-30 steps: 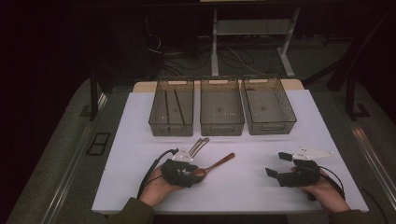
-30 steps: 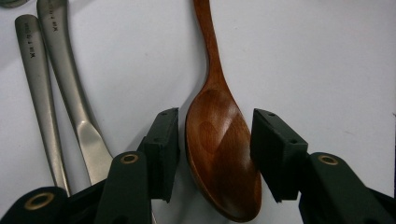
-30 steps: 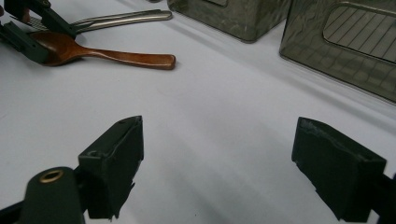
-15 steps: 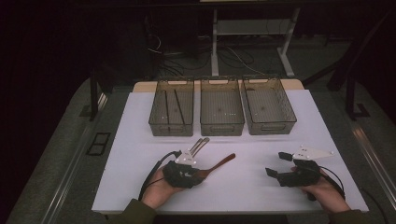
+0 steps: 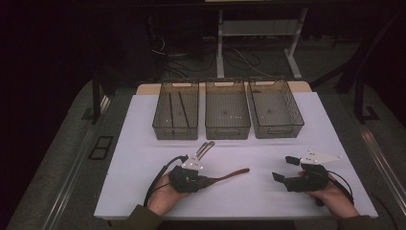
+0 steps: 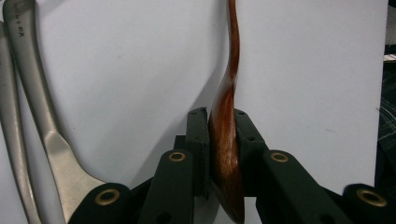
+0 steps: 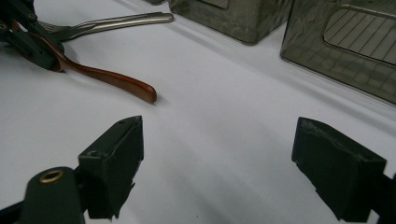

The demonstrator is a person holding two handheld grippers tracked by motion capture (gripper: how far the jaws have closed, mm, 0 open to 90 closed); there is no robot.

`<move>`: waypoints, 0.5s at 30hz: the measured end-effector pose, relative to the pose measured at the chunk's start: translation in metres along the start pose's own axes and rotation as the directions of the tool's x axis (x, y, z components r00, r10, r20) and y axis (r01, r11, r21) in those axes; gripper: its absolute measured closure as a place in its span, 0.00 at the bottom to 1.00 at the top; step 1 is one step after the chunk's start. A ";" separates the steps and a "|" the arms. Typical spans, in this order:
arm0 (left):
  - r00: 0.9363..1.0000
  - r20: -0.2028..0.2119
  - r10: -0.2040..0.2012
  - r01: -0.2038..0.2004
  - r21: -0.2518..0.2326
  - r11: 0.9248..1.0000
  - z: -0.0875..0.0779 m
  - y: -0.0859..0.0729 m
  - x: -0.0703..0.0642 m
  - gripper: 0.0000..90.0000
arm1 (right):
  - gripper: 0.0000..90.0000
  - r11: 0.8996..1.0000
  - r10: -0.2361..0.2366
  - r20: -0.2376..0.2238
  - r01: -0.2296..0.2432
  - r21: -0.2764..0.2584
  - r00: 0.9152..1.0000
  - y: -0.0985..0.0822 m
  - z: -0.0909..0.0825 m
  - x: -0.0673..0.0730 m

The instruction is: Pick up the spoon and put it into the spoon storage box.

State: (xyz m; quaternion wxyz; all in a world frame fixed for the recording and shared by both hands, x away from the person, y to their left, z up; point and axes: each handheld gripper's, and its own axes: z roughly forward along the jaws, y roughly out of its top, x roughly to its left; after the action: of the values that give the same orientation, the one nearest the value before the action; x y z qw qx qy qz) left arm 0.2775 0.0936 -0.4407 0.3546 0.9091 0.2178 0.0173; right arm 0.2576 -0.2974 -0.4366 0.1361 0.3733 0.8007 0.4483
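Two grippers | left gripper (image 6: 223, 154) closing, fingers clamped on spoon (image 6: 226, 140) | glossy brown wood grain close-up | right gripper (image 7: 217, 163) fingers apart

Tiny stamped marking on steel utensil handle (image 6: 21, 23), too blurred to read.

My left gripper (image 5: 203, 181) sits at the table's (image 5: 143, 143) near edge with the wooden spoon (image 6: 225, 135) between its jaws; two metal utensils (image 5: 205, 148) lie just behind it. Three bins (image 5: 228, 129) stand in a row farther back (my right gripper (image 5: 283, 168) rests well to the right).
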 end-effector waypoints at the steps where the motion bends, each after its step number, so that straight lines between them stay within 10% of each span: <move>1: 1.000 -0.001 -0.009 0.009 -0.001 1.000 0.000 0.000 0.000 0.87 | 0.18 1.000 0.001 0.000 -0.001 0.000 1.000 0.000 0.000 0.000; 15: 1.000 -0.007 -0.018 0.017 -0.047 0.999 -0.011 0.001 0.003 0.88 | 0.13 1.000 -0.009 -0.009 0.009 0.013 1.000 0.001 0.007 0.006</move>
State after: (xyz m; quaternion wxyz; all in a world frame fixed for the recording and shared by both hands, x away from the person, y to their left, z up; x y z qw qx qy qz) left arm 0.2788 0.1015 -0.4322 0.3750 0.8986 0.2266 0.0227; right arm 0.2579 -0.2890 -0.4392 0.1321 0.3685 0.8060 0.4441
